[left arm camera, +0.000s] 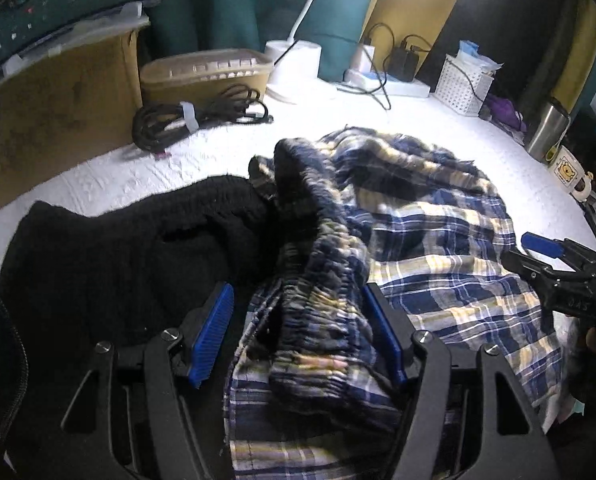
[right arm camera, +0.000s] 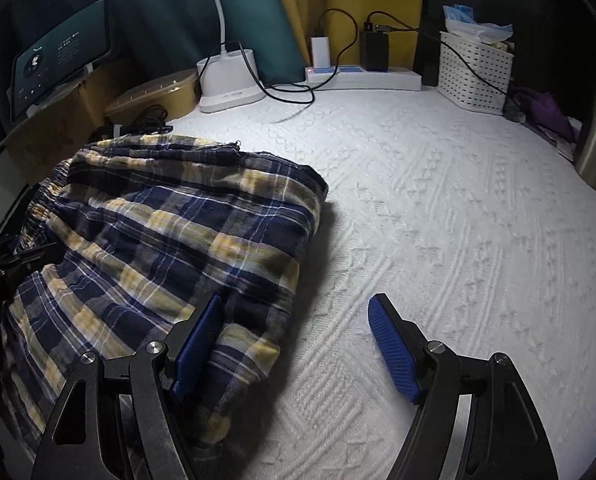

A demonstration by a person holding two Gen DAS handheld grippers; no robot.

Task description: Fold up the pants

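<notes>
Plaid pants (left arm camera: 438, 240) in navy, yellow and white, lying crumpled on a white knit-textured cloth (right arm camera: 438, 220) that covers the bench. In the left wrist view the pants fill the centre and lower right of the frame, and their gathered elastic waistband (left arm camera: 322, 280) runs down between the blue pads of the left gripper (left arm camera: 298, 332); the jaws stand spread, with the right pad touching the waistband and the left pad apart from it. A black garment (left arm camera: 117, 248) lies at the left of that frame, just beside the pants. The right gripper (right arm camera: 293, 344) is also spread: in the right wrist view its left pad rests on the lower edge of the pants (right arm camera: 169, 240), which occupy the left half of the frame, while its right pad is over bare cloth. Along the far edge of the bench, at the top of the right wrist view, stand a white lamp base (right arm camera: 229, 80), a power strip (right arm camera: 362, 78) with chargers plugged in, and a white perforated basket (right arm camera: 474, 72). A coiled black cable (left arm camera: 189, 120) lies at the upper left of the left wrist view.
</notes>
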